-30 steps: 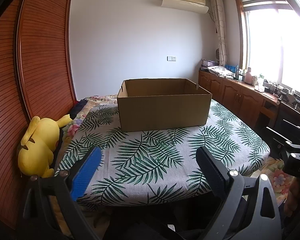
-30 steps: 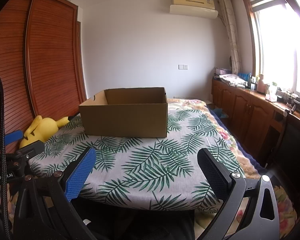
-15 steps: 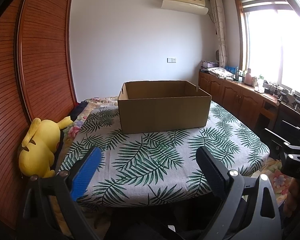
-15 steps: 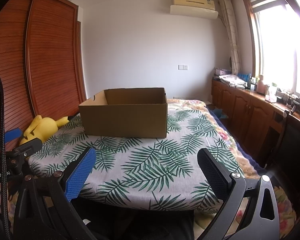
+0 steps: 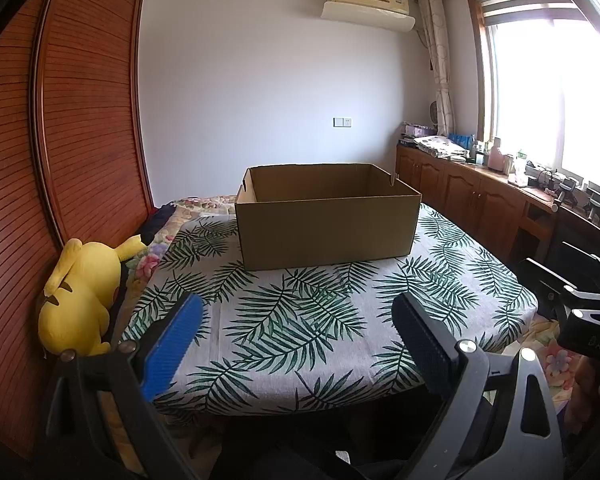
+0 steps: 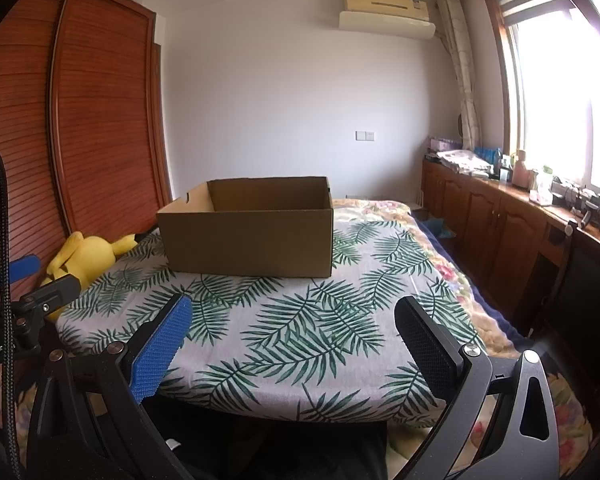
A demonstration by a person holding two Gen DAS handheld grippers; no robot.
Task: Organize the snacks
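An open brown cardboard box (image 5: 326, 224) stands at the far side of a table covered with a palm-leaf cloth (image 5: 320, 320); it also shows in the right wrist view (image 6: 248, 228). Its inside floor is hidden. No snacks are in view. My left gripper (image 5: 298, 328) is open and empty, held before the table's near edge. My right gripper (image 6: 292, 332) is open and empty, also before the near edge. The right gripper's body shows at the right of the left wrist view (image 5: 584, 320), and the left gripper's body shows at the left of the right wrist view (image 6: 24, 300).
A yellow plush toy (image 5: 80, 292) lies left of the table against a wooden slatted wardrobe (image 5: 80, 140). A wooden cabinet run (image 5: 480, 204) with clutter stands under the window on the right. A floral bedspread (image 6: 388, 208) lies behind the table.
The left wrist view has tilted upward a little, so the box sits lower in the frame. The right gripper has stayed almost still. Both stay open.
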